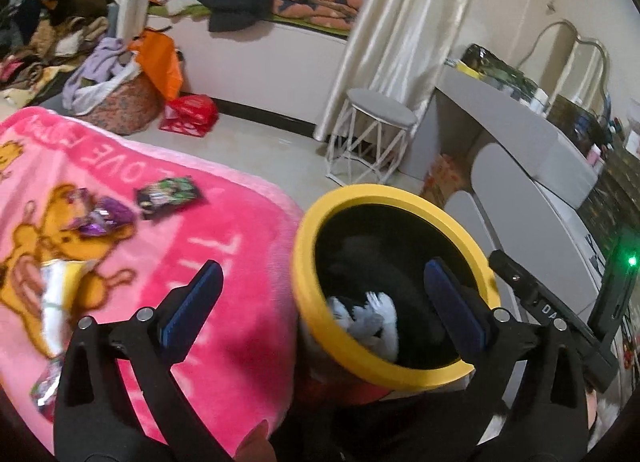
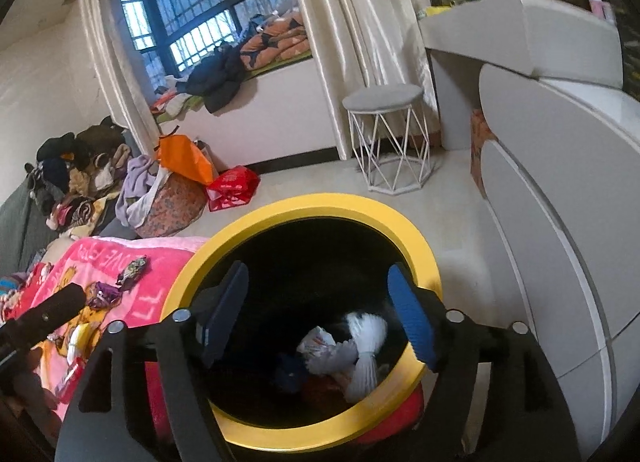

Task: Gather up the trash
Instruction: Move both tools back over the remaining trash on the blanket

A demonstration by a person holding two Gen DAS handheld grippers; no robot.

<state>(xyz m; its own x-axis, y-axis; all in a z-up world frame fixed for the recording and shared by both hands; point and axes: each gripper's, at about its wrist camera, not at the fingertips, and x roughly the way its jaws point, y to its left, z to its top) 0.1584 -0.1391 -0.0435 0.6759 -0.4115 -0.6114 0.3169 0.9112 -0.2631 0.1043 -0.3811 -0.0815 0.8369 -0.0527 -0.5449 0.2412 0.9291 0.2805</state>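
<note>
Hovering over the yellow-rimmed trash bin, the right gripper has its 2 blue-padded fingers spread wide with nothing between them. Below them, in the bin's black interior, lie crumpled white wrappers and a dark blue scrap. The left gripper is likewise released and empty (one finger over the pink cartoon blanket, the other over the bin's mouth). On the blanket, just beside the bin, lie a green-and-black snack packet, a purple wrapper and a white-and-yellow wrapper. Farther off stands a grey-topped wire stool.
</note>
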